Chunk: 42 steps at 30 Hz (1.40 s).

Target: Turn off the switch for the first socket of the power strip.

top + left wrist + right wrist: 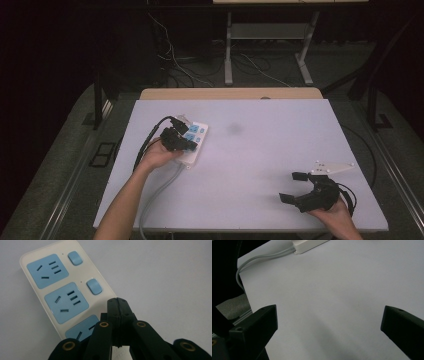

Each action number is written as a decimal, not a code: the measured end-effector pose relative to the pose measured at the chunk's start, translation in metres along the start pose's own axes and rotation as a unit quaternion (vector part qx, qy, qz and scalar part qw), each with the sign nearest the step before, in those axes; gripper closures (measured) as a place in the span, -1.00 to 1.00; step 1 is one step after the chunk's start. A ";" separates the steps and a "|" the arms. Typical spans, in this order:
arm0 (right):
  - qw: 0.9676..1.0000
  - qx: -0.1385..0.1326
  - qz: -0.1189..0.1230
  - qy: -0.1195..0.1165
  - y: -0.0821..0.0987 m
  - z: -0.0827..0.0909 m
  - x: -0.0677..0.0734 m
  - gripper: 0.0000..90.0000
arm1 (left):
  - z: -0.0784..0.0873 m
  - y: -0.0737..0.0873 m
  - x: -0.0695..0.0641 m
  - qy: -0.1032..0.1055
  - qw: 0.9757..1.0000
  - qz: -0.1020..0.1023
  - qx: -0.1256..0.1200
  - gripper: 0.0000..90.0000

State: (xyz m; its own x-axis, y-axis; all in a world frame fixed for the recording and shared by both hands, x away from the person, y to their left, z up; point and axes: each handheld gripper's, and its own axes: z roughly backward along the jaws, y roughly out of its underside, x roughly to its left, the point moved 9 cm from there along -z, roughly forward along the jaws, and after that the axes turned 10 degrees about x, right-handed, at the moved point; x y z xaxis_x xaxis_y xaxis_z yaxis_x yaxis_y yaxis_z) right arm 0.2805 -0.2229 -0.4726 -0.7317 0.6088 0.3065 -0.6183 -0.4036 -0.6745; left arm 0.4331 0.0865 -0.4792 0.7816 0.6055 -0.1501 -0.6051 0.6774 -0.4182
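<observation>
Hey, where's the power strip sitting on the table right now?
In the high view the power strip lies on the left half of the white table, under the shut left tool, its grey cable trailing toward the near edge.

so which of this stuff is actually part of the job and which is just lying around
In the job:
- power strip
- its grey cable
- left gripper, shut, over the strip

Lying about:
- right gripper, open, idle on the table
- cables on the floor
- desk legs behind
</observation>
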 end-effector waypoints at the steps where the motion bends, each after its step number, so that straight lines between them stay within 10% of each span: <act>1: 1.000 0.000 0.000 0.000 0.000 0.000 0.000 -0.99 | 0.000 0.000 0.000 -0.001 1.000 -0.001 -0.001 0.98; 42: 1.000 0.002 -0.013 0.008 0.002 0.001 -0.004 -0.99 | -0.001 0.002 0.001 -0.009 0.999 0.038 -0.004 0.99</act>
State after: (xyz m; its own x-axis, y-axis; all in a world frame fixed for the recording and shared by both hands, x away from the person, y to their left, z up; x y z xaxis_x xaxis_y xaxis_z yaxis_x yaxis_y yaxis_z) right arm 0.2821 -0.2262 -0.4743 -0.7102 0.6306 0.3130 -0.6387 -0.3899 -0.6634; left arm 0.4328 0.0876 -0.4808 0.7304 0.6625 -0.1661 -0.6615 0.6256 -0.4136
